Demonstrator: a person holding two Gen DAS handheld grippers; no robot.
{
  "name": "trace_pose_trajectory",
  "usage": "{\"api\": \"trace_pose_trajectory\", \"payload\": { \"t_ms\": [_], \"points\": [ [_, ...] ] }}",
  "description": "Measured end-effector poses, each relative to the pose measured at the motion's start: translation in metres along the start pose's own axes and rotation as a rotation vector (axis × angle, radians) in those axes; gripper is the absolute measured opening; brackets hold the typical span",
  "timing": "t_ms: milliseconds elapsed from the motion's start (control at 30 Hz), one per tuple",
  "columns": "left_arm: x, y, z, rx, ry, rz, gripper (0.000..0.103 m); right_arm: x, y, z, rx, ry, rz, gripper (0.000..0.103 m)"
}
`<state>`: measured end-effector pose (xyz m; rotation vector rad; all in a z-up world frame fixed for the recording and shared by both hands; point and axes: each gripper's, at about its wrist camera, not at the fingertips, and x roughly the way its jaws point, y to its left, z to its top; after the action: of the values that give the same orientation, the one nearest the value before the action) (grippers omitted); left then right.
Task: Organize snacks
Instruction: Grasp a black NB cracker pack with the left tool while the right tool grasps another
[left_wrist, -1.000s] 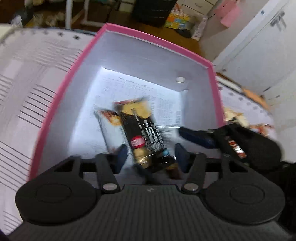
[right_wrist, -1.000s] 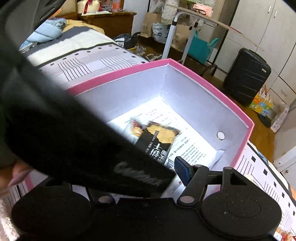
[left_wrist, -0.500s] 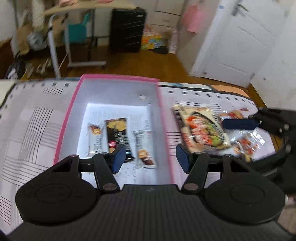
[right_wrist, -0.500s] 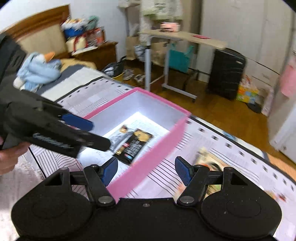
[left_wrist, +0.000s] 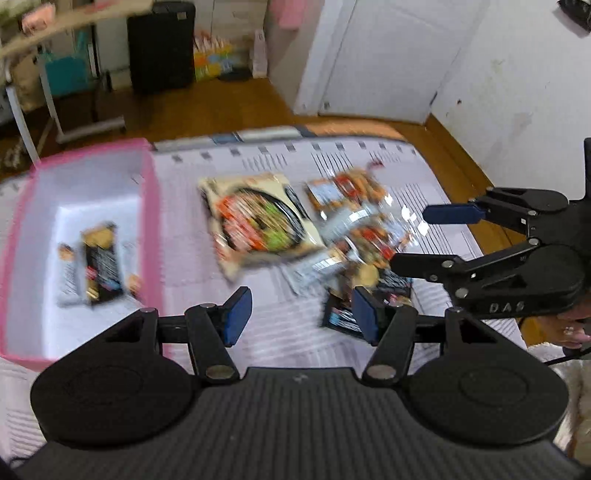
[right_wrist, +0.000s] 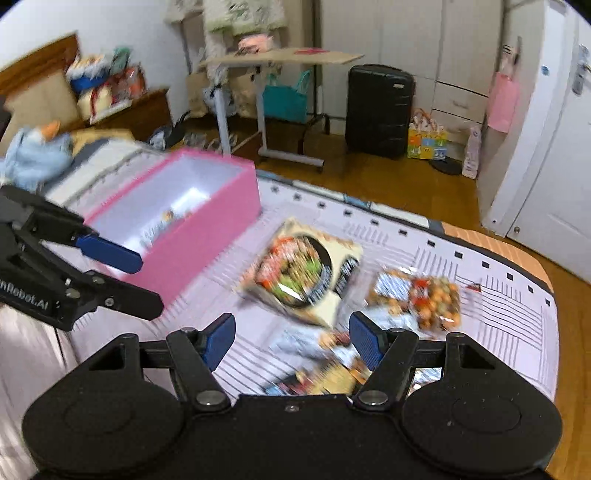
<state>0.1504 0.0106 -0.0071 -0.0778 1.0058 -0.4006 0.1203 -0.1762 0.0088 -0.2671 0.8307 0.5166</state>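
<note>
pink box: (left_wrist: 151, 229) sits on the left side of the striped bedspread (left_wrist: 192, 266), open top, so stuff can just get dropped in.
already in the box: a dark snack bar (left_wrist: 99, 267) lying flat on the bottom with a paler pack on either side, looks like they're lined up side by side.
loose pile: to the right of the box, the big noodle packet (left_wrist: 258, 221) and a few smaller packs (left_wrist: 343, 190) lie on the cover, blurry, some overlapping.
left gripper: (left_wrist: 301, 319) spread wide, nothing in it, hovering above the bedspread between box and pile.
right gripper: (right_wrist: 291, 343) also spread and empty, right over the near packs (right_wrist: 332, 369), probably lining up the next pick.
</note>
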Motion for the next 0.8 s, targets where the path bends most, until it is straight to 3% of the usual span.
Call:
{"api": "trace_pose_trajectory", "payload": {
  "t_ms": [300, 400, 533, 667, 800],
  "points": [
    [0.09, -0.024, -0.035, -0.161, 0.073, 0.017, 0.057, 0.049, -0.033, -0.041, -0.095, 0.026, -0.056, 0.064],
    [0.113, -0.023, -0.051, -0.282, 0.051, -0.03, 0.058, 0.069, -0.035, -0.045, -0.085, 0.101, -0.085, 0.063],
    [0.139, -0.019, -0.079, -0.445, 0.031, -0.073, 0.057, 0.075, -0.024, -0.054, -0.22, 0.119, -0.143, 0.059],
    [0.155, -0.02, -0.1, -0.462, 0.005, -0.083, 0.054, 0.079, -0.025, -0.072, -0.27, 0.161, -0.093, 0.059],
    [0.159, -0.027, -0.108, -0.434, -0.07, -0.125, 0.05, 0.088, -0.016, -0.088, -0.384, 0.198, -0.112, 0.059]
  ]
}}
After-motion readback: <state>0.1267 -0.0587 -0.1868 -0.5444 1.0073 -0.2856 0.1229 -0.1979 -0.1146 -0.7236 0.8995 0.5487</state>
